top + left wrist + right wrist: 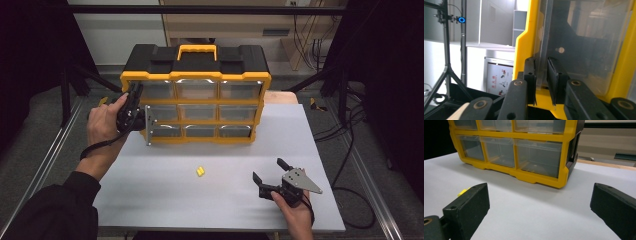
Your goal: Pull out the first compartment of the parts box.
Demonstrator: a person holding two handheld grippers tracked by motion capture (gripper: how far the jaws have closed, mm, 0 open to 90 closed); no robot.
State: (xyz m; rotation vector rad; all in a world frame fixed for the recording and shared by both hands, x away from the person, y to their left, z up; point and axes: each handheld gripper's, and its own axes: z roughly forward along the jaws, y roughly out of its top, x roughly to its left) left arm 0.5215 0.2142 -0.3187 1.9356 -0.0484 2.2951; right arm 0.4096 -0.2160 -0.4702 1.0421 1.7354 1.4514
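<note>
Grey tabletop (165, 195) bearing a yellow-and-black drawer cabinet (196, 95) with no legible writing. Left gripper (541, 75), at the cabinet's upper-left corner, pinches the clear front edge of the top-left drawer (584, 45), as the left gripper view shows. Right gripper (272, 176) rests near the front right, jaws spread wide and empty; a small yellow piece (200, 171) lies just beside it.

Lab: camera tripod (446, 70), black curtains (30, 60), cables (350, 150)

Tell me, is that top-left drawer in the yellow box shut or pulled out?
Shut, as far as shows: the drawer sits level with its neighbours in the box. The left gripper has its fingers around the clear front lip.
</note>
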